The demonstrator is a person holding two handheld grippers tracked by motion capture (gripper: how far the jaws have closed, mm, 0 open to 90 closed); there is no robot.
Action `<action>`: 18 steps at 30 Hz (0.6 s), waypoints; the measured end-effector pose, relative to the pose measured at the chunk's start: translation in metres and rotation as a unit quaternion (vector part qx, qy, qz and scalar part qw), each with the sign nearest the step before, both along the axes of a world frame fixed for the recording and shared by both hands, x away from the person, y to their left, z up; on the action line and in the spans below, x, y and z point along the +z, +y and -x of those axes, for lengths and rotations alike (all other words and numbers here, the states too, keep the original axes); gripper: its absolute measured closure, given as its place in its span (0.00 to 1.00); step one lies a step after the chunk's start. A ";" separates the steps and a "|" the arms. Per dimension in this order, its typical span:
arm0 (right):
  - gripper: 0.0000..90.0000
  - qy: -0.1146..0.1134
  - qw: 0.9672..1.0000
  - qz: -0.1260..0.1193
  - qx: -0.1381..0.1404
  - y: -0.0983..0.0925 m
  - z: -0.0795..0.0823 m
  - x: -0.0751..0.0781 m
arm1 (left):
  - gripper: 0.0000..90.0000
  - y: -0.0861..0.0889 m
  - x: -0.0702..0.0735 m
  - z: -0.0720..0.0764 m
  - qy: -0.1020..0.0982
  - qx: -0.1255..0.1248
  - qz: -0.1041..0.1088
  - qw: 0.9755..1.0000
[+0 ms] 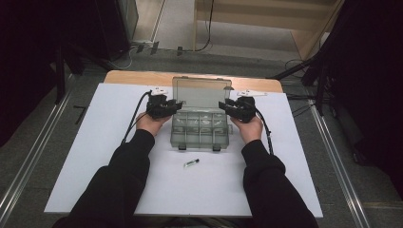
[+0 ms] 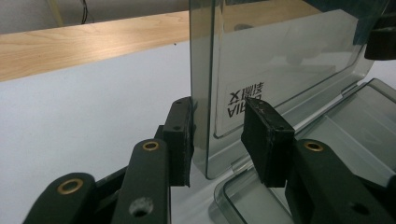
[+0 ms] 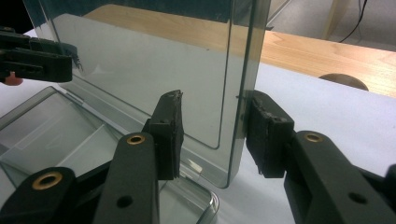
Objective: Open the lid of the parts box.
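The room is dark at both sides; a grey floor, metal rails and loose cables surround the table (image 1: 142, 76), whose wooden edge shows beyond a white sheet (image 1: 85, 142) covering its top.

The clear compartment box (image 1: 199, 128) sits at the middle of the sheet, toward the far side, with its lid (image 1: 201, 91) standing upright at the rear hinge. Judged from this, opening is done or nearly done; what remains appears to be letting go of the lid or laying it further back, then dealing with the small tube (image 1: 191, 163) lying on the sheet just in front of the box.

The left gripper (image 2: 215, 140) straddles the lid's left edge: one pad appears to touch the panel, the other stands clear, so the jaws are released. The right gripper (image 3: 212, 135) straddles the opposite edge likewise, one pad at the edge and a gap at the other, not clamped.
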State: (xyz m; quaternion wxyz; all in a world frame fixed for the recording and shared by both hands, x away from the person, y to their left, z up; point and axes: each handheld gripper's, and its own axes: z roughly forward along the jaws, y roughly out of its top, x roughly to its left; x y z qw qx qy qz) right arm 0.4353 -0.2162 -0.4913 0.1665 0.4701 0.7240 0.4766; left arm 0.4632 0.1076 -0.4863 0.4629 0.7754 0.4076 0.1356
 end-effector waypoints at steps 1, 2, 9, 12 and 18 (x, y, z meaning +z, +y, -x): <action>0.67 0.001 1.000 0.000 -0.001 0.000 -0.001 -0.001 | 0.70 0.000 0.000 -0.001 0.001 0.002 0.001 1.000; 0.67 0.001 1.000 0.000 -0.002 0.000 -0.001 -0.001 | 0.70 -0.001 0.000 -0.001 0.002 0.003 0.000 1.000; 0.68 0.004 1.000 0.001 -0.008 0.000 -0.003 -0.004 | 0.70 -0.003 -0.002 -0.005 0.008 0.010 0.008 1.000; 0.68 0.004 1.000 0.002 -0.011 0.000 -0.004 -0.006 | 0.70 -0.004 -0.002 -0.007 0.011 0.012 0.009 1.000; 0.68 0.008 1.000 0.005 -0.013 0.000 -0.006 -0.009 | 0.70 -0.005 -0.004 -0.010 0.017 0.016 0.014 1.000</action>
